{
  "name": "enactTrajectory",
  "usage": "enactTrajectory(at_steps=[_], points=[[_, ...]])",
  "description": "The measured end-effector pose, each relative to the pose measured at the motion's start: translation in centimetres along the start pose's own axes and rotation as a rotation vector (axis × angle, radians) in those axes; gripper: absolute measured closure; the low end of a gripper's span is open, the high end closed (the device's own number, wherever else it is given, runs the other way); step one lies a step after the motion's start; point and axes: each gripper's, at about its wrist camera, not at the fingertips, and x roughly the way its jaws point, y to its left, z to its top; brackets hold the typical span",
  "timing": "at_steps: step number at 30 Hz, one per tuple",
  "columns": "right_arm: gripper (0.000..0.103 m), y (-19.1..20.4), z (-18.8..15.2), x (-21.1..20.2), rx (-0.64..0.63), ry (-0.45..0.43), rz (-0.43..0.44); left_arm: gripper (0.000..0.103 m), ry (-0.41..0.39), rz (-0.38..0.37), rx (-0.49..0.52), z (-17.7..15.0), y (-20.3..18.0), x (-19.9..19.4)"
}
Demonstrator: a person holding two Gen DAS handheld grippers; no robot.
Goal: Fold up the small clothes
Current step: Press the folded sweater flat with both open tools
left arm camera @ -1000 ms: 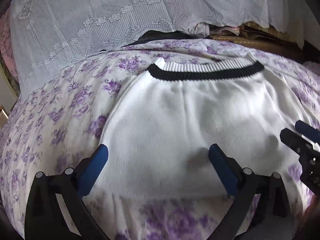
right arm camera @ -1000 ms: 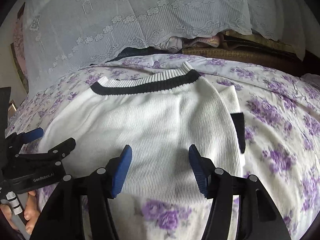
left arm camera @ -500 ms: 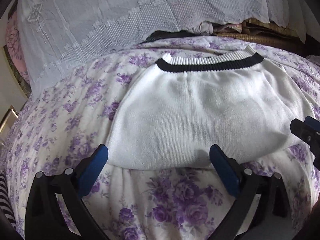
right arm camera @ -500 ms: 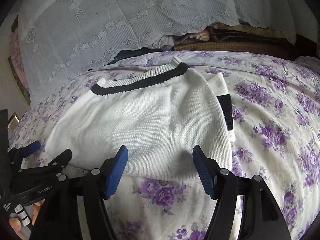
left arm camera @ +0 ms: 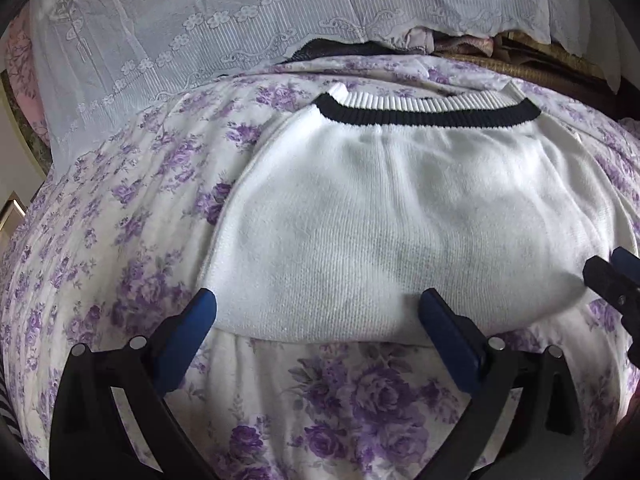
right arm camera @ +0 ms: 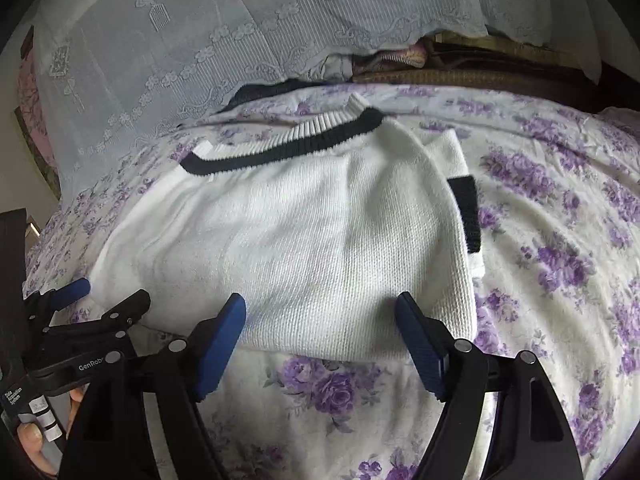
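A white knit sweater (left arm camera: 400,216) with a black collar band (left arm camera: 424,114) lies folded on the purple-flowered bedspread (left arm camera: 120,208). My left gripper (left arm camera: 316,300) hovers open and wide over the sweater's near left edge, holding nothing. In the right wrist view the sweater (right arm camera: 304,232) shows a sleeve with a black cuff (right arm camera: 464,208) sticking out at its right side. My right gripper (right arm camera: 320,304) is over the near edge with its jaws opening; the knit lies below them, not pinched. Each gripper appears in the other's view: right gripper (left arm camera: 612,276), left gripper (right arm camera: 92,300).
A white lace cloth (left arm camera: 240,20) hangs across the back. To its right lie bunched clothes (right arm camera: 396,58) and a woven brown mat (right arm camera: 480,76). A hand (right arm camera: 36,436) grips the left tool's handle. The bedspread (right arm camera: 560,240) spreads out flat to the right.
Both grippers have drawn back a little, so the sweater's near edge now sits at the fingertips instead of under the fingers. The right jaws have widened.
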Motion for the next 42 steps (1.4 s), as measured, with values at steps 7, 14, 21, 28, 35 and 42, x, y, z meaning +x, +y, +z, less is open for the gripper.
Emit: enactTrajectory(at_steps=[7, 14, 21, 28, 35, 42], points=[[0.025, 2.2, 3.3, -1.2, -0.041, -0.07, 0.007, 0.004, -0.098, 0.013, -0.017, 2.8, 0.4, -1.6], [0.025, 3.6, 5.4, 4.0, -0.004, -0.025, -0.044, 0.004, -0.035, 0.027, -0.017, 5.3, -0.3, 2.6], [0.017, 3.9, 4.4, 6.6, -0.048, 0.035, -0.086, 0.004, 0.033, -0.035, -0.062, 5.3, 0.4, 5.1], [0.017, 2.1, 3.8, 4.1, 0.047, -0.047, 0.001, 0.005, -0.044, -0.001, -0.037, 4.2, 0.1, 2.8], [0.017, 1.0, 2.5, 1.8, 0.087, -0.094, 0.034, 0.005, -0.061, -0.006, -0.061, 2.7, 0.7, 0.8], [0.017, -1.1, 0.4, -0.2, 0.172, -0.086, 0.038, 0.005, -0.048, 0.021, -0.046, 0.5, 0.6, -0.9]])
